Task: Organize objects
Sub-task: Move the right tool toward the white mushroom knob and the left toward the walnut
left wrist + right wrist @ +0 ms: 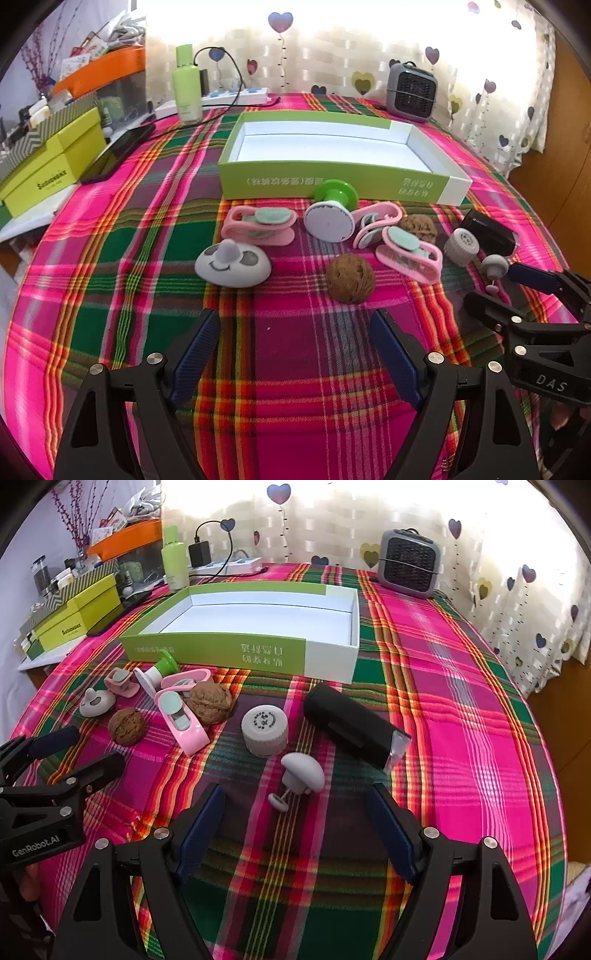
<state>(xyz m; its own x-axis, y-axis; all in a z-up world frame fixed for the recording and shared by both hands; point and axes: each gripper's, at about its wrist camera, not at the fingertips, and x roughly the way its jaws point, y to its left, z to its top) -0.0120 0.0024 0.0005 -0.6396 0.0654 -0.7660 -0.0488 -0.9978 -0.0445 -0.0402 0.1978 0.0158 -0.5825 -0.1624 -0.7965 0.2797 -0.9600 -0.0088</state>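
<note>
Both my grippers, left [295, 354] and right [295, 830], gape empty; walnut [350, 278] ahead of left, mushroom-shaped knob [302, 773] ahead of right.

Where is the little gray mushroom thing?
The gray mushroom lies on the plaid cloth just ahead of the right claw, between the round white cap and the black case.

Shallow green-and-white cardboard box [236, 653]: open, white inside.
Two brown wrinkled walnuts [127, 726]: just before box.
Pink plastic clips [408, 254]: among walnuts.
Grey round cap [265, 735], black oblong case [349, 725]: before box, rightward.
</note>
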